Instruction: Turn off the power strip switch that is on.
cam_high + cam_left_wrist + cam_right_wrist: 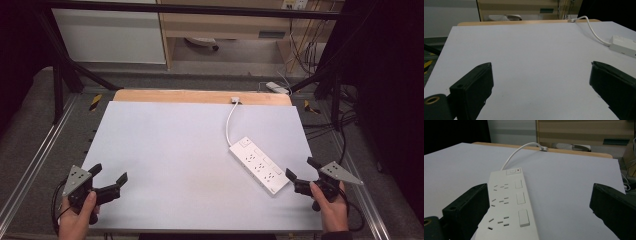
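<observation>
Both grippers gape empty — left gripper [109, 174] over bare table [175, 150], right gripper [302, 167] beside the power strip [258, 164].

Table top [175, 150]: smooth matt white sheet.
Far table edge [200, 96]: bare light wood.
Power strip [259, 164]: smooth white plastic, slight sheen.
Cable [230, 125]: white, smooth.
Left gripper [107, 177] and right gripper [300, 169]: matt black plastic jaws, grey top plates.

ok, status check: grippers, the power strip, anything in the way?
Left gripper open, holding nothing, near left corner. Right gripper open, just off the near end of the power strip. Strip flat on the table, cord running to far edge. Nothing blocking.
</observation>
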{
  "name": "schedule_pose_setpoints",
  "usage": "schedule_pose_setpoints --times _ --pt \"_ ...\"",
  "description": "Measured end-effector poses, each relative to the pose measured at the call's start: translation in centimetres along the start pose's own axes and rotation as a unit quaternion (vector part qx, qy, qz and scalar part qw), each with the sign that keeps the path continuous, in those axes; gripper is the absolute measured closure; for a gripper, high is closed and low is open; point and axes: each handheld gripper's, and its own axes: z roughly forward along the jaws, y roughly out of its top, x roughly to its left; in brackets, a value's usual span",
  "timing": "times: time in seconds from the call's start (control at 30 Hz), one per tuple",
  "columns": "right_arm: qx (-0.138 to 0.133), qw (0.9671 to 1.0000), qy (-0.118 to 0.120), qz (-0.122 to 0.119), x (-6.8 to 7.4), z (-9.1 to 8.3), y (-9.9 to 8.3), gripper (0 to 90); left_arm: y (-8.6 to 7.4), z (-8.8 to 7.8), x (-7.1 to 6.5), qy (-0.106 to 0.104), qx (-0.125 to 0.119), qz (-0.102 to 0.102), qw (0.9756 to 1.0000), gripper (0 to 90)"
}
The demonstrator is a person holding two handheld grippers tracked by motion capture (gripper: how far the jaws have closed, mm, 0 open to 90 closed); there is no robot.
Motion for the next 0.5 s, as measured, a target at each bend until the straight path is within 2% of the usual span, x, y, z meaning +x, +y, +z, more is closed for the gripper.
schedule_pose_setpoints --times 0.1,0.5 --pt "0.0 0.9999 -0.004 0.01 -0.14 -0.08 0.05 2.2 0.01 -0.04 0.02 -0.001 -0.002 -0.001 1.0 5.3" --pt "-0.015 0.9996 -0.012 0.019 -0.07 -0.74 0.67 1.7 -0.02 -0.05 0.06 0.0 0.001 0.0 1.0 5.2"
